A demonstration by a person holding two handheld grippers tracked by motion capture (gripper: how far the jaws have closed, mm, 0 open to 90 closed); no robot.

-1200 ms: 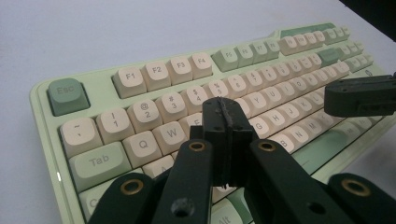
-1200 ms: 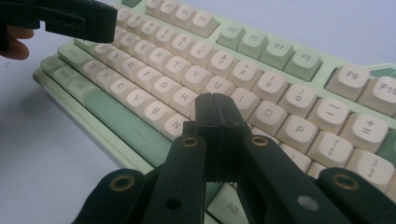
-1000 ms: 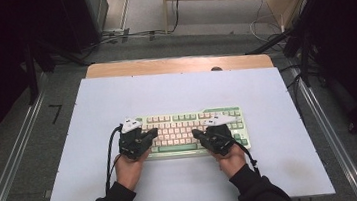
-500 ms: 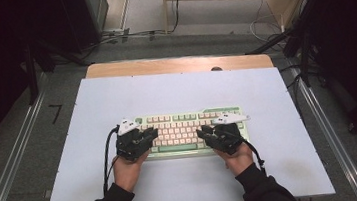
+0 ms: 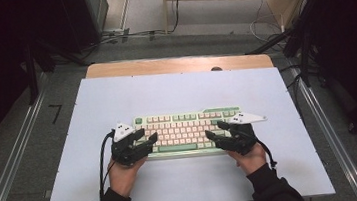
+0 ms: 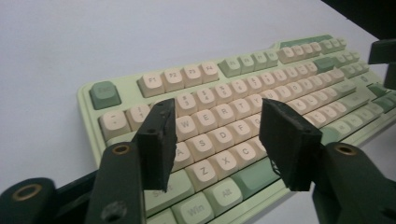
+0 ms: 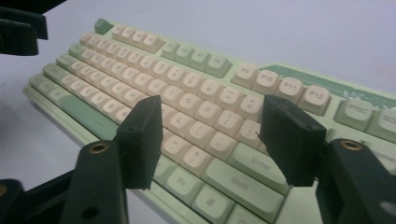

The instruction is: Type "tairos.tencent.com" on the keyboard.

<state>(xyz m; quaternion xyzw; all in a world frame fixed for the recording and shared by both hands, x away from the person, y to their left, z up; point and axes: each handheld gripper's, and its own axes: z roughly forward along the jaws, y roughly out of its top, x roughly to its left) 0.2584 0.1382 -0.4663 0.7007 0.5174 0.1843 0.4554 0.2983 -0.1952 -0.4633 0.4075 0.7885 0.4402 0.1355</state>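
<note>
A pale green keyboard (image 5: 184, 129) with cream and green keys lies flat on the table, nearer the front. My left gripper (image 5: 147, 135) hovers over its left end, above the letter keys (image 6: 243, 86). Its jaws (image 6: 217, 112) have just been opening and stand open with nothing between them. My right gripper (image 5: 215, 130) hangs over the right half of the keyboard (image 7: 187, 74), near the Enter and Shift keys. Those jaws (image 7: 212, 109) have also just been opening and stand open with nothing between them. Each hand holds its gripper from the front edge.
A pale lilac mat (image 5: 180, 90) covers the table, with a wooden strip (image 5: 177, 64) along the far edge. Metal rails (image 5: 17, 162) run down both sides. Cables lie on the floor beyond the table. A black cable (image 5: 103, 158) trails from the left gripper.
Both pairs of jaws were shut a second ago and now stand apart. The right hand has slid to the right along the keyboard. The left hand has hardly moved.
</note>
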